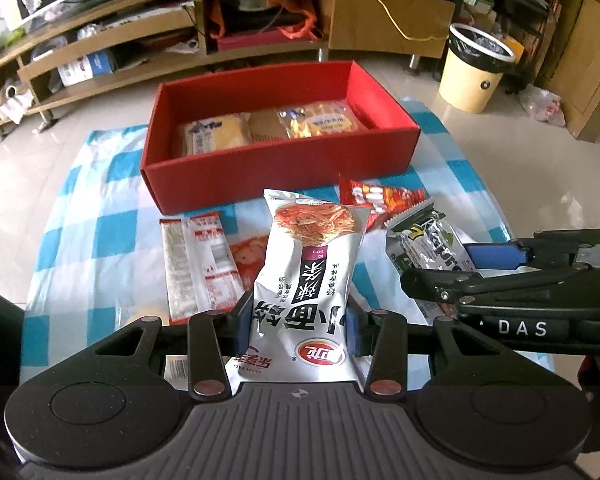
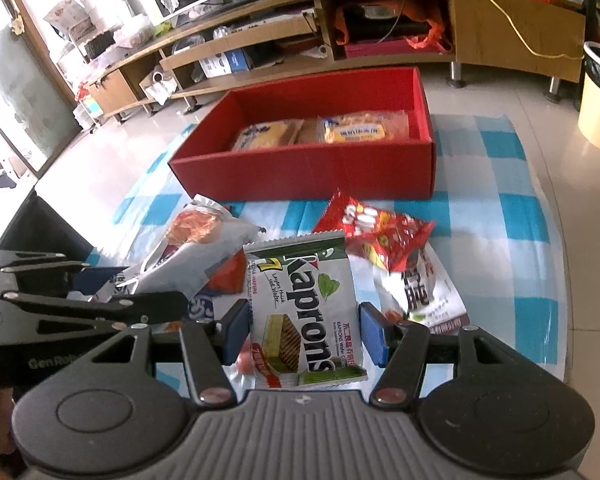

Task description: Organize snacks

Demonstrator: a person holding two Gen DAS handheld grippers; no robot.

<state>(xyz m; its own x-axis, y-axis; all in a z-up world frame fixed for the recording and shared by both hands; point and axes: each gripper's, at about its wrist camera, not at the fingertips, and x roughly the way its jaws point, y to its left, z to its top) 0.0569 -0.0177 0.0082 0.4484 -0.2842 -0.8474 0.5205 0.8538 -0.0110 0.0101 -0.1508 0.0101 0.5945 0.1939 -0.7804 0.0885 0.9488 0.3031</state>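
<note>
My left gripper (image 1: 298, 328) is shut on a white noodle-snack bag (image 1: 308, 280) and holds it above the checked cloth. My right gripper (image 2: 305, 330) is shut on a white and green Kaprons wafer pack (image 2: 304, 304); its pads touch both edges. The right gripper also shows in the left wrist view (image 1: 480, 268), close on the right. The red box (image 1: 240, 176) stands ahead and holds two yellow cracker packs (image 1: 216, 132). It also shows in the right wrist view (image 2: 308, 172). A red snack bag (image 2: 376, 232) and a white pack with red print (image 2: 424, 292) lie on the cloth.
A long white and red pack (image 1: 200, 264) lies left on the blue checked cloth (image 1: 100, 232). A low wooden TV stand (image 1: 260, 12) runs along the back. A yellow waste bin (image 1: 472, 68) stands on the tiled floor at the right.
</note>
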